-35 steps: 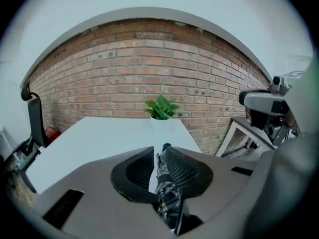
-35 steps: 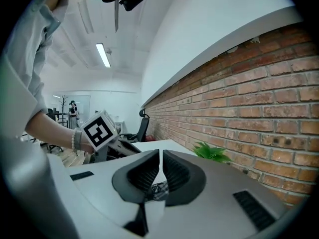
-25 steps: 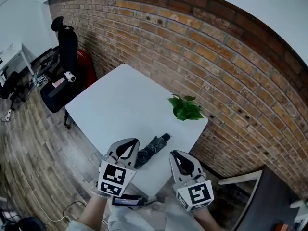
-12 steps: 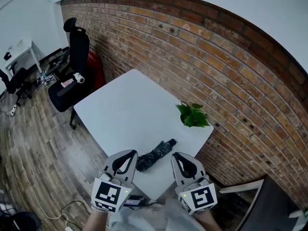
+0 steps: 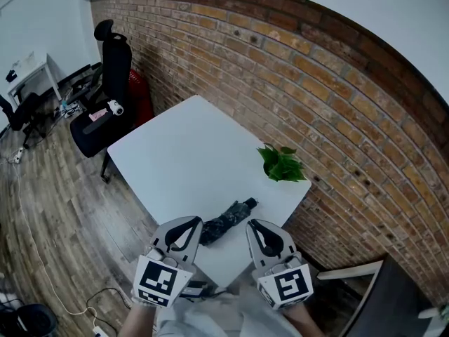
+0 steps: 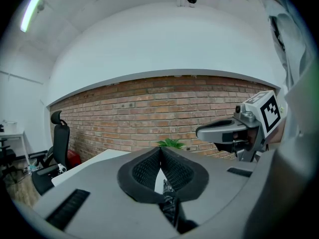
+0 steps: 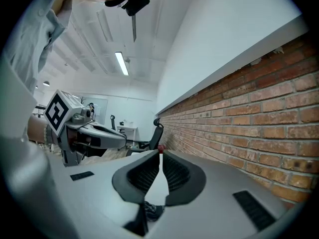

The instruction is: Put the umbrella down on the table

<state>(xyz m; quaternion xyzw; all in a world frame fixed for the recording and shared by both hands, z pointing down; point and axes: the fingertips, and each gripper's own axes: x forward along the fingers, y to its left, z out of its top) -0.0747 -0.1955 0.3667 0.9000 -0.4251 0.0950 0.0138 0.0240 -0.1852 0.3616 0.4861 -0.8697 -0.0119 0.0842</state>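
Black folded umbrella (image 5: 226, 221) lies on the white square table (image 5: 179, 153); my left gripper (image 5: 186, 223) and right gripper (image 5: 257, 227) hover beside it, both clenched, empty.

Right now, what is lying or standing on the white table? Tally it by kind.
folded umbrella: 1
green leafy plant: 1
Total on the white table: 2

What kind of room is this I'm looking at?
Probably an office or studio workspace: a white square table beside an exposed red brick wall, with a black high-backed office chair and a white desk beyond.
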